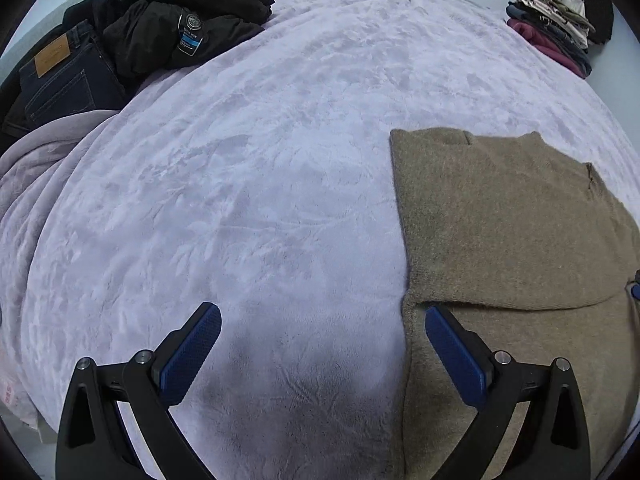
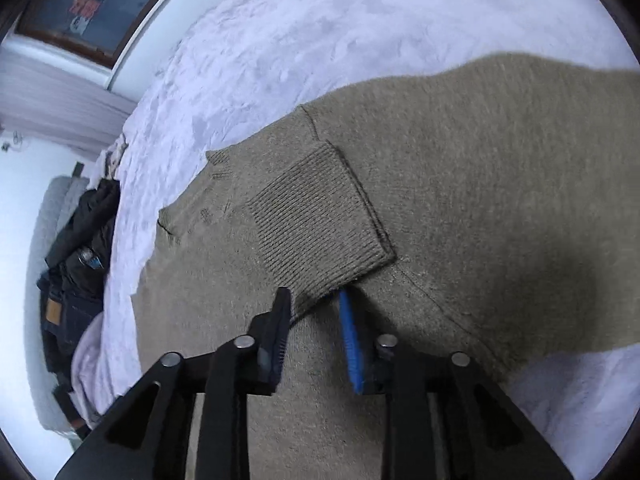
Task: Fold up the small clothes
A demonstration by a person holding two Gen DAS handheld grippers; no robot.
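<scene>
A brown knit sweater (image 1: 508, 216) lies flat on the lilac fleece bed cover (image 1: 260, 168), with one side folded over its body. My left gripper (image 1: 322, 320) is open and empty above the bed, its right finger just over the sweater's left edge. In the right wrist view the sweater (image 2: 480, 168) fills the middle. Its ribbed cuff (image 2: 320, 216) lies across the body. My right gripper (image 2: 314, 300) has its jaws part open around the cuff's near corner, and whether they pinch it is unclear.
Dark jeans (image 1: 64, 76) and a black jacket (image 1: 176, 20) are piled at the bed's far left. A stack of folded clothes (image 1: 556, 28) sits at the far right corner. A window (image 2: 80, 12) and curtain are beyond the bed.
</scene>
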